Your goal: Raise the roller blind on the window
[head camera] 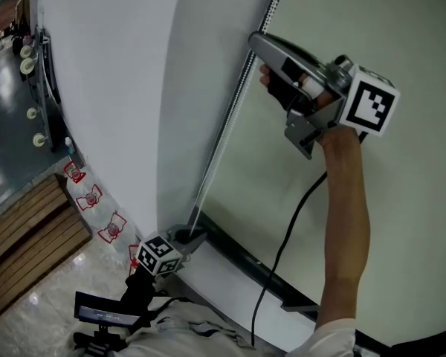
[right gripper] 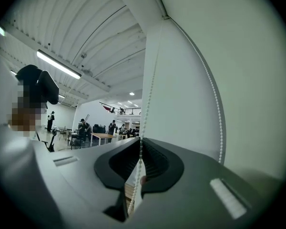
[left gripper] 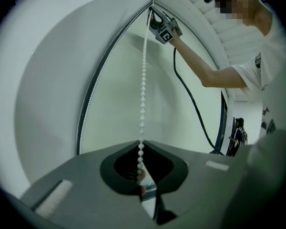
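A white bead chain (head camera: 223,136) hangs taut along the left edge of the pale roller blind (head camera: 386,222). High up, my right gripper (head camera: 254,42) points level at the chain; in the right gripper view its tips (right gripper: 141,140) meet on the beads (right gripper: 150,89), shut. Low down by the dark bottom bar (head camera: 245,262), my left gripper (head camera: 189,236) is shut on the same strand. In the left gripper view the beads (left gripper: 143,80) run straight up from its closed tips (left gripper: 141,144) to the right gripper (left gripper: 164,30). The chain's second strand (left gripper: 88,104) hangs beside the blind's edge.
A white wall (head camera: 111,88) borders the blind on the left. A black cable (head camera: 282,236) drops from the right gripper along my arm. On the floor stand water bottles (head camera: 93,198) and a wooden bench (head camera: 22,236). People sit at tables (right gripper: 86,128) far off.
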`<state>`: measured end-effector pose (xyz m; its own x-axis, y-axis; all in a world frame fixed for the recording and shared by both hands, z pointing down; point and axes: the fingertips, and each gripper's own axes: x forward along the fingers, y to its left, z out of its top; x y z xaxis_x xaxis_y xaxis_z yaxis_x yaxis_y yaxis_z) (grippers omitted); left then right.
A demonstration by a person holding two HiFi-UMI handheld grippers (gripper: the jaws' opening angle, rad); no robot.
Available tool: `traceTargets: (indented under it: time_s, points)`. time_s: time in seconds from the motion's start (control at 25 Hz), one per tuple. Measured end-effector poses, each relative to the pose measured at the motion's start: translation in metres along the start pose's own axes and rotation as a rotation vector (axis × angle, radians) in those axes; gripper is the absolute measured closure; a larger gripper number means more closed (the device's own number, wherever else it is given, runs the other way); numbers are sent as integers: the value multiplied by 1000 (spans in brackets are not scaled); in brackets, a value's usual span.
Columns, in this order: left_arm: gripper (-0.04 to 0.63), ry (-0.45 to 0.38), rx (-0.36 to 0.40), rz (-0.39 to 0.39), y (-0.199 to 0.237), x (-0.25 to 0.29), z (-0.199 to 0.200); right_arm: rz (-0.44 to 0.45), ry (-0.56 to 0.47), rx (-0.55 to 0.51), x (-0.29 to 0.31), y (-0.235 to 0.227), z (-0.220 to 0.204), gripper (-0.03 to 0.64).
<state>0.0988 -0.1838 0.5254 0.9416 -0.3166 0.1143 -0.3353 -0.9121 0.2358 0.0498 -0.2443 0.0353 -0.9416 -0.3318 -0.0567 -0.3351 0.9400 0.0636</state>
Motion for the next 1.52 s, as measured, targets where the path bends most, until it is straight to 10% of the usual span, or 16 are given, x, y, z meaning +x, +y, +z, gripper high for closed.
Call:
traceTargets:
  time_s: [0.44, 0.72, 1.16, 1.52]
  points:
    - [597, 12, 7, -20, -5, 4, 5, -6, 36, 32, -19, 6, -12, 601]
    - [597, 11, 30, -28, 3, -7, -36, -33, 92, 53, -15, 25, -112, 601]
    - [597, 24, -24, -6, -5, 11, 41, -7, 197, 223, -24, -5, -167, 603]
    - [597, 28, 6, -8, 0, -4, -1, -23, 267, 286, -28, 43, -306, 601]
